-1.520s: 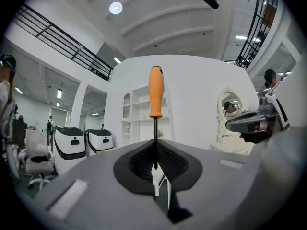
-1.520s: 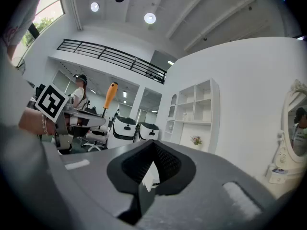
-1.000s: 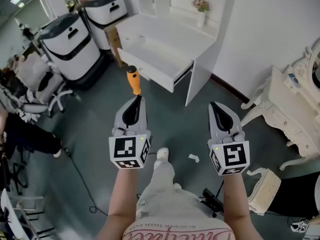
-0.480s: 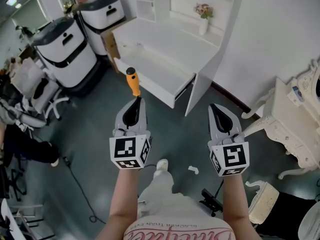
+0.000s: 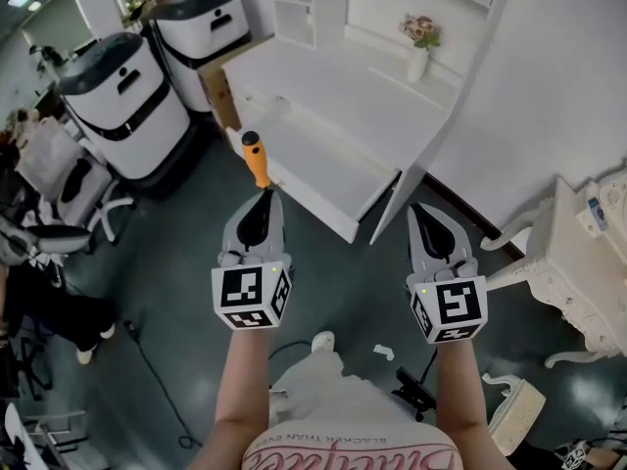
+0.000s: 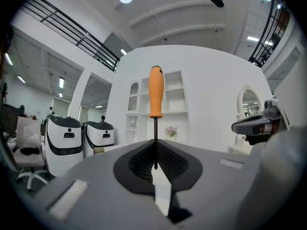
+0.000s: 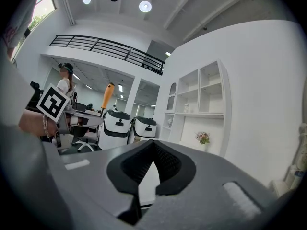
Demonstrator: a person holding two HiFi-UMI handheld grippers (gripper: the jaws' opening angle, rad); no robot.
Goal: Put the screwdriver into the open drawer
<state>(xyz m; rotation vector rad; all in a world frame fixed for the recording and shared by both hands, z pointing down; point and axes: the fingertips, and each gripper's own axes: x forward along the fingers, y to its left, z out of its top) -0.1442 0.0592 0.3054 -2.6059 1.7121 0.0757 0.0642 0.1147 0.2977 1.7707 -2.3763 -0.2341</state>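
Observation:
My left gripper (image 5: 265, 198) is shut on the thin metal shaft of a screwdriver (image 5: 256, 158), whose orange handle sticks out past the jaws. In the head view the handle lies over the near left corner of the open white drawer (image 5: 328, 164), pulled out from a white desk (image 5: 333, 86). The left gripper view shows the screwdriver (image 6: 156, 91) standing up from the left gripper (image 6: 155, 150), with the desk's shelves behind. Off to the right, my right gripper (image 5: 424, 210) is shut and empty, over the floor just short of the desk's side panel. In its own view the right gripper (image 7: 152, 146) holds nothing.
Two white-and-black machines (image 5: 120, 91) (image 5: 203, 18) stand left of the desk. A vase of flowers (image 5: 419, 52) sits on the desk top. Ornate white furniture (image 5: 588, 262) stands at the right, office chairs (image 5: 59, 179) at the left, and a cable (image 5: 147, 351) lies on the floor.
Both grippers have come closer to the desk, keeping their spacing. The drawer now lies right under the screwdriver's handle. The left gripper's hold is unchanged.

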